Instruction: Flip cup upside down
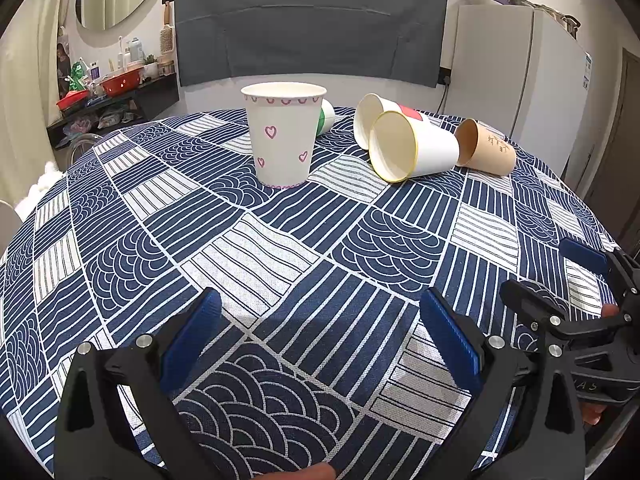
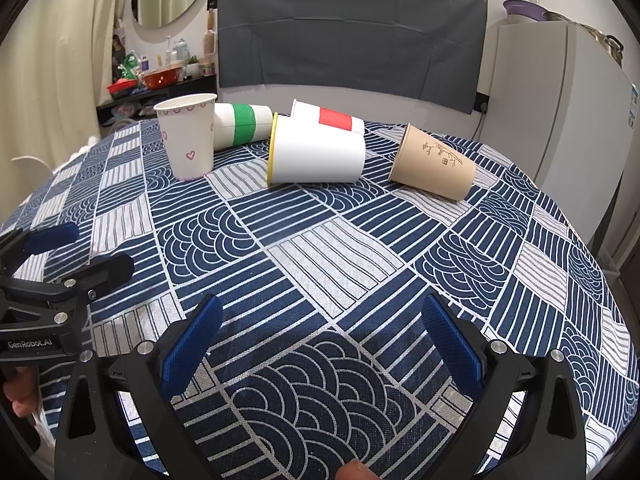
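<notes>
A white paper cup with pink hearts point(image 1: 282, 136) point(image 2: 188, 138) stands upright, mouth up, at the far middle of the table. Four other cups lie on their sides: a yellow-rimmed white cup point(image 1: 414, 151) point(image 2: 316, 156), a red-banded cup point(image 1: 380, 114) point(image 2: 328, 118), a green-banded cup point(image 1: 326, 117) point(image 2: 240, 124) and a brown cup point(image 1: 486, 148) point(image 2: 434, 164). My left gripper point(image 1: 320, 312) is open and empty, well short of the heart cup; it also shows in the right wrist view point(image 2: 84, 252). My right gripper point(image 2: 322, 316) is open and empty; it also shows in the left wrist view point(image 1: 560, 268).
A blue and white patterned tablecloth point(image 1: 280, 264) point(image 2: 320, 248) covers the round table. A grey covered chair back point(image 1: 312, 20) stands behind it, a white fridge point(image 1: 520, 72) at the right, and a cluttered shelf point(image 1: 116, 88) at the left.
</notes>
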{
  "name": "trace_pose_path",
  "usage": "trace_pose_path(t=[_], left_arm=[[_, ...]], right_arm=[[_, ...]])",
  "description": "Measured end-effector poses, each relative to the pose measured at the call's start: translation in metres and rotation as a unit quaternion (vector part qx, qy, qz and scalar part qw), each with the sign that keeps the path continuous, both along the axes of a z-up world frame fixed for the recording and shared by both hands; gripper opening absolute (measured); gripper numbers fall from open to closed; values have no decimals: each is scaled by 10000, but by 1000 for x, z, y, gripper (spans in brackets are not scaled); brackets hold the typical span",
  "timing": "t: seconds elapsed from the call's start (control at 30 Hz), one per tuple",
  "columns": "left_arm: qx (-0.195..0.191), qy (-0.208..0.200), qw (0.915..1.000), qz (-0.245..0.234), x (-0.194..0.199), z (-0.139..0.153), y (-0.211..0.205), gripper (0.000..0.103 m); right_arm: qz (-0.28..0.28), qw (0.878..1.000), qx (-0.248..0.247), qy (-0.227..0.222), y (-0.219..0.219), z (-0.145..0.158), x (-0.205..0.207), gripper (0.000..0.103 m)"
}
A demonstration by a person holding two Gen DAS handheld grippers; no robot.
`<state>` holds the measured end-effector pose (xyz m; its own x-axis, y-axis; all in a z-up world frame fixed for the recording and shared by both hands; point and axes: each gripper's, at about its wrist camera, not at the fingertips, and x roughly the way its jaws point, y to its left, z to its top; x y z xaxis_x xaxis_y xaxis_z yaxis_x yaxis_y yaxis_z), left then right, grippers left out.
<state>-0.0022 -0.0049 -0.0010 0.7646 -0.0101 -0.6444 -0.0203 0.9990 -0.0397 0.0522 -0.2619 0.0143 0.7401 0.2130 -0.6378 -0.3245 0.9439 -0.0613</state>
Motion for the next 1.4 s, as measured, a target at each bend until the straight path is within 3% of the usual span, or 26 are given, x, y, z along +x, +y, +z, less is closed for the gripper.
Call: trace_pose_path(t=[0.6, 0.8, 0.9, 1.07, 1.2, 1.3, 1.4], left_arm=[[-41, -46, 9998, -165, -2, 2, 0, 97], [-113, -91, 9999, -5, -3, 3, 5, 97], [82, -432, 9987, 270, -11, 11, 8, 97], [-1, -313, 9992, 249, -6, 28, 20, 97], [113, -453, 9988, 172, 0, 52, 27, 97], [172, -376, 9991, 56, 14, 67, 30, 97], [506, -335, 9981, 67, 26, 75, 28, 97]], right_arm=[[-6, 9998, -167, -98, 4, 2, -2, 95], [-106, 9997, -151, -140, 2, 2, -2, 95], [-201, 9995, -73, -240, -2, 5, -4, 95], [-285, 9995, 109, 19, -11, 9, -1, 95], [-260, 9988, 353, 213, -17, 21, -1, 95], [-217, 9991, 335, 168, -16, 33, -3, 95], [-316, 9992, 230, -16, -17, 43, -2, 95]])
